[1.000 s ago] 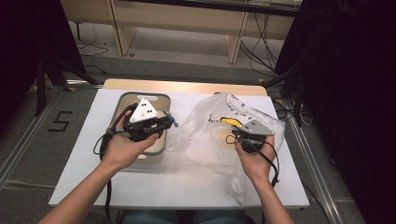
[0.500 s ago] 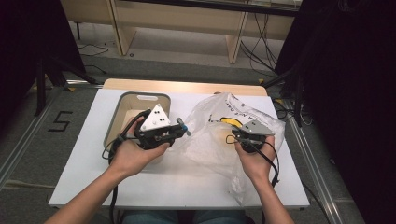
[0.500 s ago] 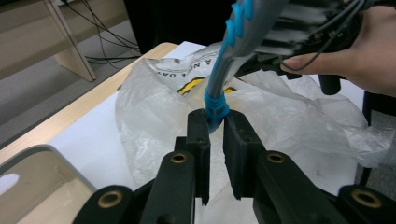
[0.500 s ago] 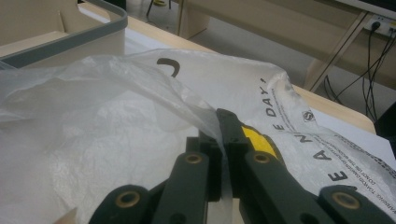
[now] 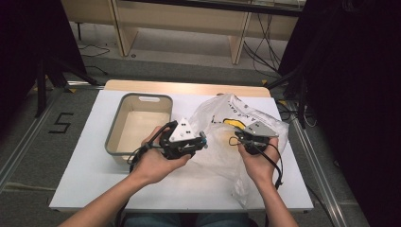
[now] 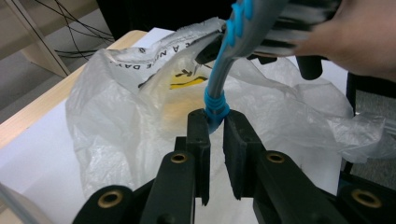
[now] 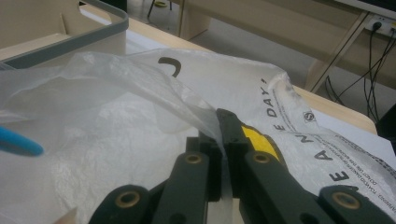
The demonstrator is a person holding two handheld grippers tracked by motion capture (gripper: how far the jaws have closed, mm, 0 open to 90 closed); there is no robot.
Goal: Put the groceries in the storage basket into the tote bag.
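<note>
The left tongs (image 6: pixel 215 122) pinch a blue-and-grey brush (image 6: pixel 219 79) by its handle, just in front of the bag (image 5: pixel 222 142) that lies on the white counter (image 5: pixel 85 161). The right tongs (image 7: pixel 223 135) are pressed together on the bag's edge, lifting it beside the grey bin (image 5: pixel 118 127).

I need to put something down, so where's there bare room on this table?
The white table is bare left of the grey bin, and along the near edge between the two forearms. The bin's inside also looks empty. It is crowded on the right, where the plastic bag spreads under both tools.
</note>
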